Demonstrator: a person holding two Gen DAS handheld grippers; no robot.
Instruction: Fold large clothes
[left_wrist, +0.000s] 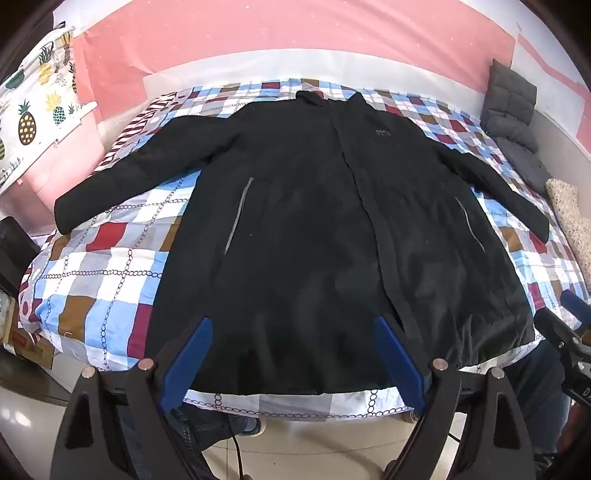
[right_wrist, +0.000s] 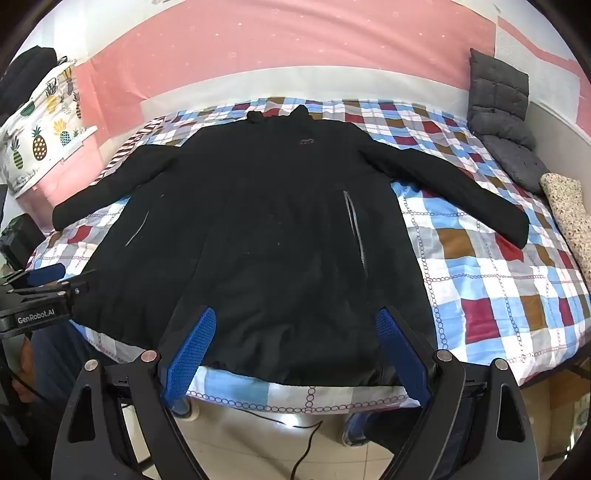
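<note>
A large black jacket (left_wrist: 295, 229) lies flat and face up on the checked bed, collar at the far side, both sleeves spread outward, hem at the near edge. The same jacket (right_wrist: 273, 236) fills the middle of the right wrist view. My left gripper (left_wrist: 293, 325) hovers open above the hem, its blue pads wide apart with nothing between them. My right gripper (right_wrist: 295, 317) is likewise open over the hem, empty. The right gripper's body (left_wrist: 569, 332) shows at the right edge of the left wrist view; the left gripper's body (right_wrist: 40, 295) shows at the left edge of the right wrist view.
The bed (left_wrist: 103, 280) carries a blue, white, red and brown checked cover. Grey cushions (right_wrist: 502, 122) and a speckled pad (right_wrist: 569, 214) lie at its far right. A pineapple-print cloth (left_wrist: 33, 110) hangs at left. Tiled floor, a cable (right_wrist: 306, 443) and shoes lie below.
</note>
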